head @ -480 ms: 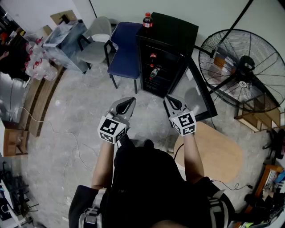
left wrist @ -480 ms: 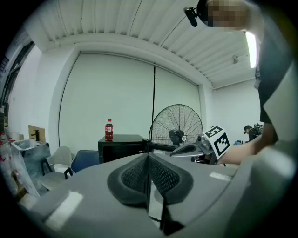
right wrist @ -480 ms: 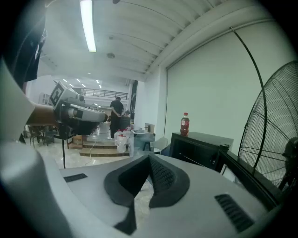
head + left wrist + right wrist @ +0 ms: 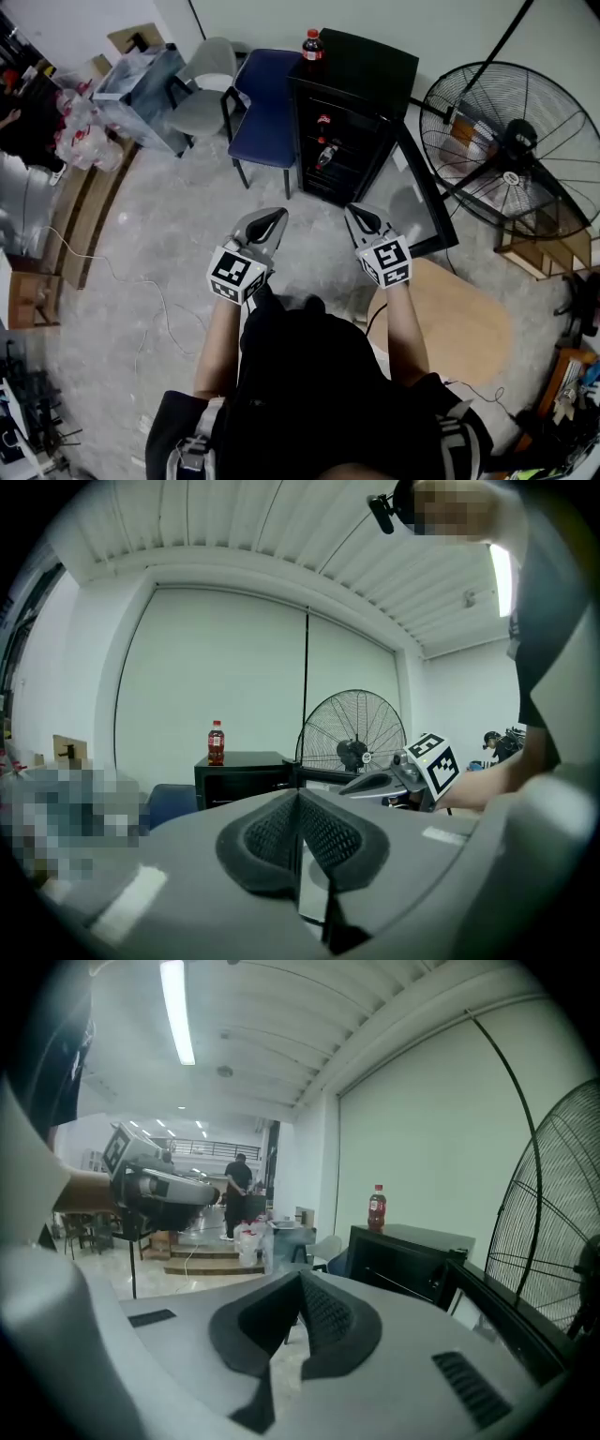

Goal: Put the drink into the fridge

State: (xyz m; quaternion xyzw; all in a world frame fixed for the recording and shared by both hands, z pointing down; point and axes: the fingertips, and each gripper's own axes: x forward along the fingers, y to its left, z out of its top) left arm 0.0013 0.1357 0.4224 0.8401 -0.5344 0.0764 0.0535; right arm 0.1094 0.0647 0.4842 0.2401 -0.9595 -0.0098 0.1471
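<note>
While the drink (image 4: 312,43) stands upright near the left edge of the fridge (image 4: 366,70) top, long axis vertical, both grippers hang well short of it over the floor. The fridge door (image 4: 427,197) is swung open to the right. The drink lies ahead, roughly on the midline between the left gripper (image 4: 272,217) and the right gripper (image 4: 359,214); neither looks clearly nearer. Both sets of fingers are closed on nothing. Against the earlier frame, nothing notable differs: grippers and drink sit about where they were.
</note>
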